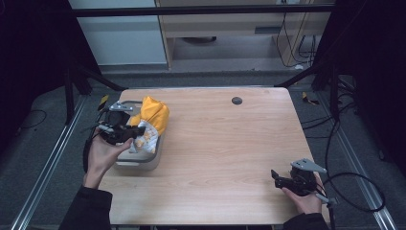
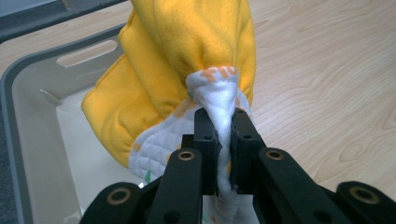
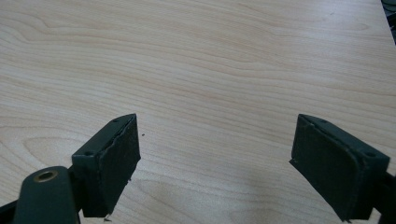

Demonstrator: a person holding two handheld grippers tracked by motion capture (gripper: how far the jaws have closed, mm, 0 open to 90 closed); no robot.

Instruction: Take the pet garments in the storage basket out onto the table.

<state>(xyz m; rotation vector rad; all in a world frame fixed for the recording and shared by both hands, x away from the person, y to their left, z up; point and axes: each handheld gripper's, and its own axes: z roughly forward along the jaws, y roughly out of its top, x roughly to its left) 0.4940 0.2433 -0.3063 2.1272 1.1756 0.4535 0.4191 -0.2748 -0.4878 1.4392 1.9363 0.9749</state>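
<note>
1. The left gripper [image 2: 225, 140] pinches a white quilted fold of the cloth [image 2: 187, 60] between its black jaws.
2. The cloth's yellow side bunches up above the jaws.
3. The grey bin [image 2: 28, 93] sits below and to the left, on the wooden table [image 2: 327, 84].

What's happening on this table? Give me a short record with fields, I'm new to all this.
Surface: wooden table
Container: grey bin at the table's left side
Item in hand: yellow and white quilted cloth, partly over the bin
Left gripper: jaws shut on a white fold of the cloth
Right gripper: jaws open, nothing between them, above bare wood near the front right corner
Other: small dark round spot near the far edge
</note>
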